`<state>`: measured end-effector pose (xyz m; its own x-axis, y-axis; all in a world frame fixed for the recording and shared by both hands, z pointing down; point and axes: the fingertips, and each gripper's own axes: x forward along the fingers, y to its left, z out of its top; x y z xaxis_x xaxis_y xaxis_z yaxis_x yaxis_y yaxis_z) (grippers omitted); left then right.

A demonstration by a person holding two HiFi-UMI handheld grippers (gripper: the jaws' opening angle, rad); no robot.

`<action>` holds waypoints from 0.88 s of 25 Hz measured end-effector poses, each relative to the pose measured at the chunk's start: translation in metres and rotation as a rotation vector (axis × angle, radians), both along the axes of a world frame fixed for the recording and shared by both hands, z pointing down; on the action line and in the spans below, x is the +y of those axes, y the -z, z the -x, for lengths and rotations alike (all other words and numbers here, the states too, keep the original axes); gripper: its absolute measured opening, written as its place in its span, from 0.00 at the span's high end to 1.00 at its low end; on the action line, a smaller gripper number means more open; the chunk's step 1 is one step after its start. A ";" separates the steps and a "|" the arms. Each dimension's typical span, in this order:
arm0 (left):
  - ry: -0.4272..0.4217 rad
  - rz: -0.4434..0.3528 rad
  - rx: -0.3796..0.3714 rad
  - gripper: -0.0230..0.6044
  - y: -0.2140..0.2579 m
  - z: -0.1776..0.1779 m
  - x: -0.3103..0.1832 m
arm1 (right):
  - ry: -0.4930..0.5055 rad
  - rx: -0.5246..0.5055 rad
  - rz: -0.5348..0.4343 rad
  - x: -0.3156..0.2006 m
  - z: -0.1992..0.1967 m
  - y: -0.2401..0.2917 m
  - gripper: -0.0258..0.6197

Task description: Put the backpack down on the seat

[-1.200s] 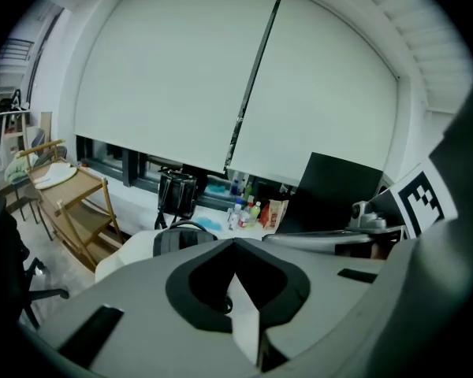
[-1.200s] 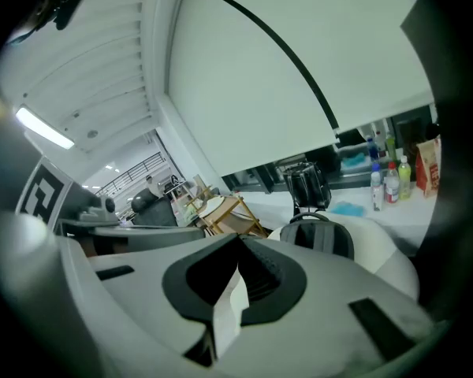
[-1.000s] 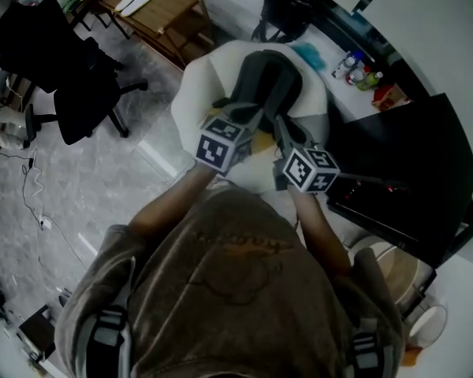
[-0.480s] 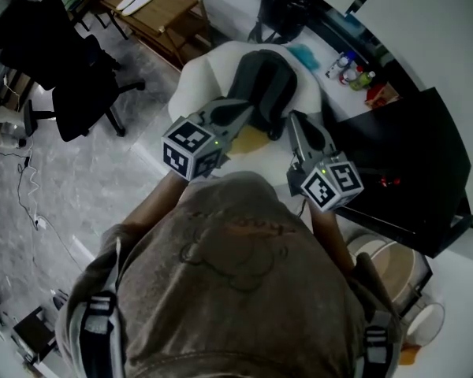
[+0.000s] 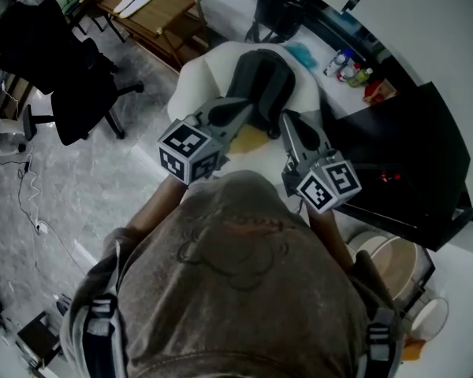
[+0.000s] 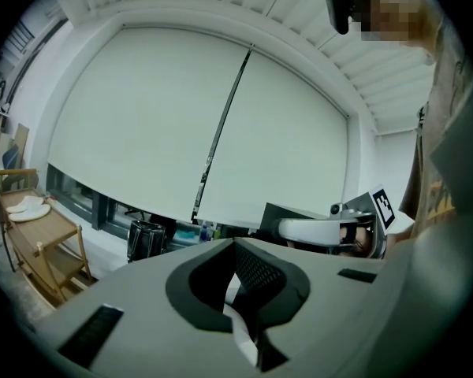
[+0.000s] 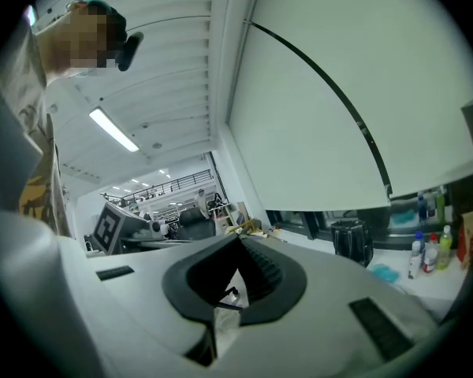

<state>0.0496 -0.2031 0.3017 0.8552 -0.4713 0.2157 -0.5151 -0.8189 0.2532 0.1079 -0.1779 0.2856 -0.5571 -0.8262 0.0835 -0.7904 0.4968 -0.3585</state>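
Note:
The dark grey backpack (image 5: 262, 83) lies on the white rounded seat (image 5: 199, 81), with a yellow patch (image 5: 248, 139) showing at its near edge. My left gripper (image 5: 241, 110) is raised in front of the person's chest, shut and empty, its tip just short of the backpack's near end. My right gripper (image 5: 287, 122) is beside it, also shut and empty. In the left gripper view the closed left gripper (image 6: 236, 248) points at a window blind, with the right gripper's body (image 6: 331, 230) alongside. The right gripper view shows my right gripper (image 7: 238, 244) closed.
A black office chair (image 5: 67, 61) stands at the left and a wooden rack (image 5: 154, 10) behind it. A black bin (image 5: 279, 10) and bottles (image 5: 348, 68) are beyond the seat. A black desk (image 5: 402, 160) lies at the right, round white tubs (image 5: 394, 268) below it. Cables (image 5: 31, 191) trail on the floor.
Both grippers have drawn back from the backpack, risen toward the head camera and spread apart. The backpack stays on the seat. Little has moved in the last half second.

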 end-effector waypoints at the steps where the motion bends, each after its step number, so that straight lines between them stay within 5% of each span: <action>1: 0.003 0.004 -0.001 0.96 -0.001 0.001 0.000 | 0.004 -0.003 0.003 0.001 0.001 -0.001 0.96; 22: 0.017 0.058 -0.017 0.96 -0.016 0.016 0.009 | 0.010 -0.035 0.040 0.011 0.012 -0.015 0.96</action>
<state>0.0341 -0.1944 0.3179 0.8430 -0.4722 0.2578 -0.5338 -0.7939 0.2913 0.0955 -0.1671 0.3010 -0.5683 -0.8171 0.0963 -0.7722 0.4893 -0.4053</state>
